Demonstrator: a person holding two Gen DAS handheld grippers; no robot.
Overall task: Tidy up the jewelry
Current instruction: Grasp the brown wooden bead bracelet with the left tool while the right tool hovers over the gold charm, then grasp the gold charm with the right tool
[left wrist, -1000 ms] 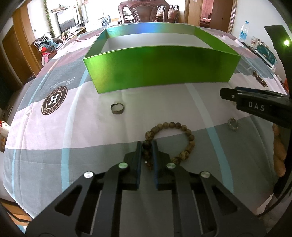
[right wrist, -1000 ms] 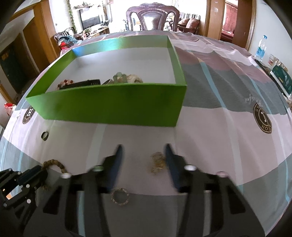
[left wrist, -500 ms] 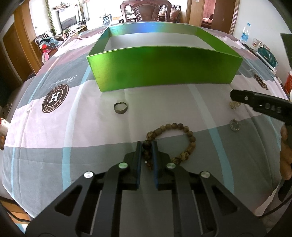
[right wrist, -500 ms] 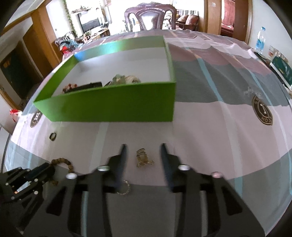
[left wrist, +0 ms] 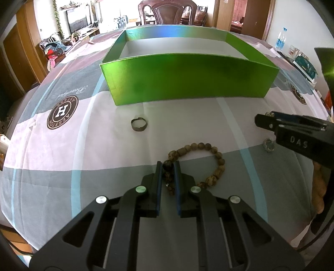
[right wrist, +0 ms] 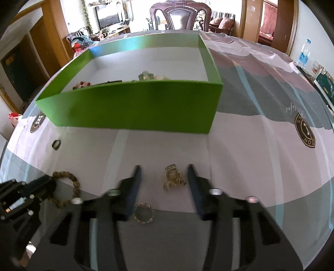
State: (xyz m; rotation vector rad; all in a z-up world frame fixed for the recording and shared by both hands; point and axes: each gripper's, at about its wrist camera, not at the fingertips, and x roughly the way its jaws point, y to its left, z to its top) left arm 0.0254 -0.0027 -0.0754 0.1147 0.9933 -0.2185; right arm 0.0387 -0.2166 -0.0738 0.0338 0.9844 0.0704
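Observation:
My left gripper (left wrist: 167,166) is shut on a brown wooden bead bracelet (left wrist: 200,146) that lies on the tablecloth; the bracelet (right wrist: 66,177) shows at the lower left of the right wrist view. My right gripper (right wrist: 163,173) is open around a small gold hair claw (right wrist: 172,177) on the cloth, not touching it. A sparkly gold ring (right wrist: 143,212) lies just behind it, near the left finger. A dark metal ring (left wrist: 138,124) lies in front of the green box (left wrist: 187,79). The box (right wrist: 135,108) holds several pieces of jewelry.
The table has a grey, white and purple cloth with round logos (left wrist: 62,111). A water bottle (right wrist: 303,53) and dark boxes (right wrist: 323,83) stand at the far right. A wooden chair (right wrist: 180,15) stands beyond the table. The right gripper (left wrist: 292,127) reaches in at the right of the left wrist view.
My right gripper has moved forward and opened wider, so the gold hair claw now sits between its fingers. My left gripper stays shut on the bracelet and has barely moved.

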